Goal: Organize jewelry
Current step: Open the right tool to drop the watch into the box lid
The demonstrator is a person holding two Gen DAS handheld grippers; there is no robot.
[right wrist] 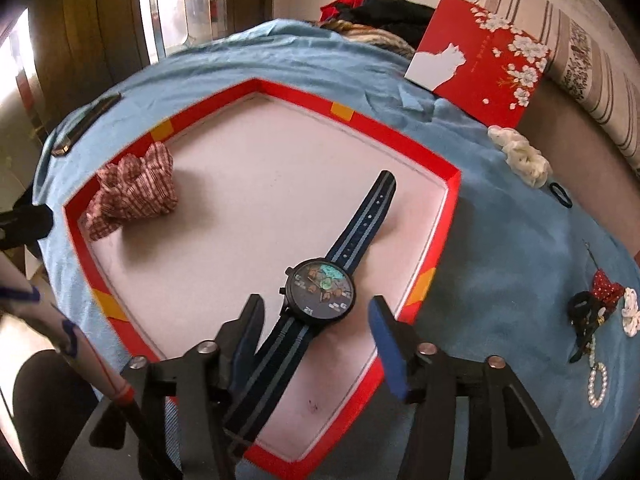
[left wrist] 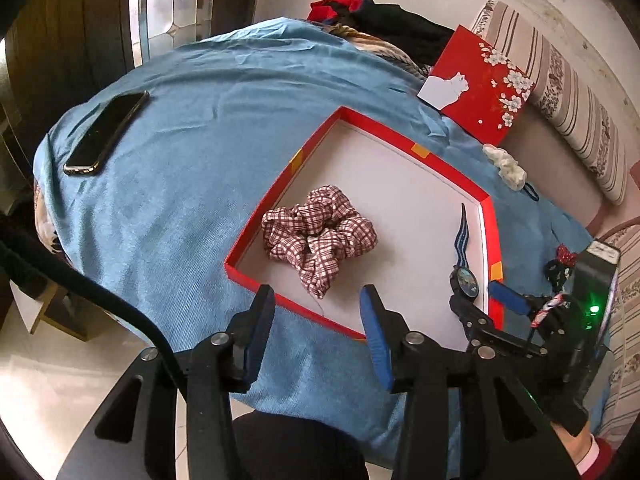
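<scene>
A shallow red box with a white floor sits on a surface draped in blue cloth. Inside it lie two things already put away: a red-and-white plaid scrunchie near the left wall, and a wristwatch with a dark blue striped strap near the right wall.

The left hand-held gripper hangs just short of the scrunchie, jaws parted and empty. The right hand-held gripper has its jaws spread either side of the watch strap without pressing it, so the watch looks released.

Still outside the box, on the cloth to its right: a white scrunchie, a thin black hair tie, a red polka-dot bow and a pearl bracelet. The box's red floral lid leans behind. Roughly a third of the job appears done.
</scene>
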